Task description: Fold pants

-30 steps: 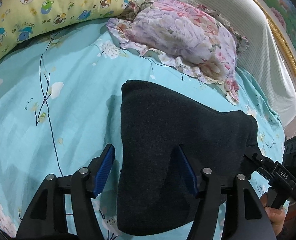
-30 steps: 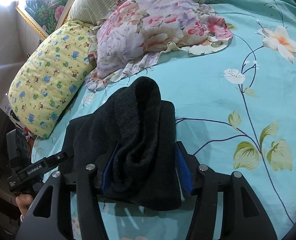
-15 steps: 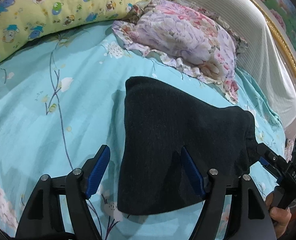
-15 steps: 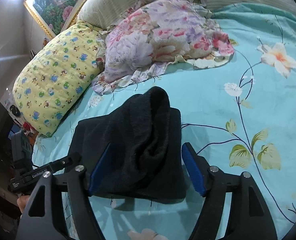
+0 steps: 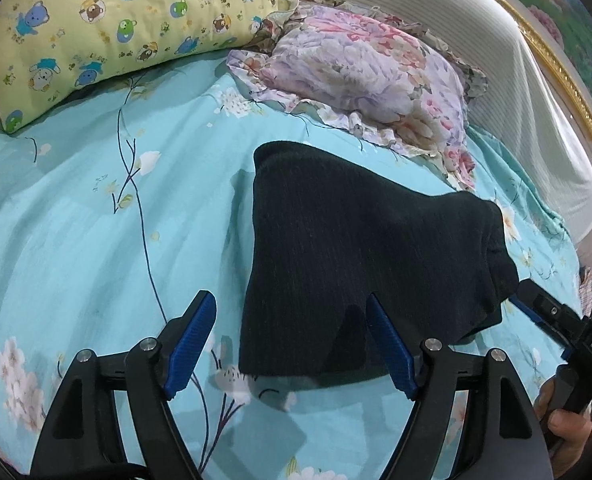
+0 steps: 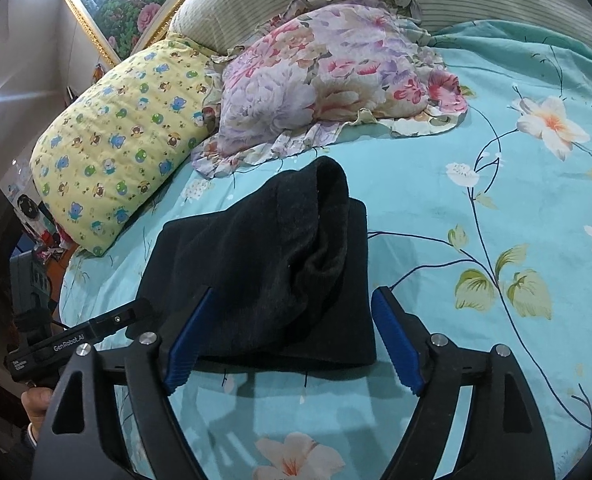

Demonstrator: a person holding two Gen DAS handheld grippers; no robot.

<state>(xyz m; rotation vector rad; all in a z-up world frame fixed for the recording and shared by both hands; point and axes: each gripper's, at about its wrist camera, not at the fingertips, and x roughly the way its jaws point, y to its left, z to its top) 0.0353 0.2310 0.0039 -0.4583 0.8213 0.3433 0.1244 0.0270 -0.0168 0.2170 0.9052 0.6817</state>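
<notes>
The dark charcoal pants [image 5: 347,264] lie folded into a compact bundle on the turquoise floral bedsheet [image 5: 96,248]. In the right wrist view the pants [image 6: 264,264] show a bulging rolled edge on top. My left gripper [image 5: 292,344] is open, its jaws wide, with the near edge of the pants lying between and just beyond the blue pads [image 5: 192,344]. My right gripper [image 6: 292,340] is open and holds nothing, and the bundle's near edge lies between its pads [image 6: 395,344]. Each gripper shows at the edge of the other's view.
A floral ruffled pillow [image 5: 375,80] lies just beyond the pants, and a yellow cartoon-print pillow [image 5: 108,28] lies to its left. A striped headboard [image 5: 515,92] and a gold-framed picture [image 5: 567,32] stand behind. The bed edge falls away at the left in the right wrist view [image 6: 68,264].
My right gripper has opened and let go of the pants, which now rest on the bed. Both grippers have drawn back a little from the bundle.
</notes>
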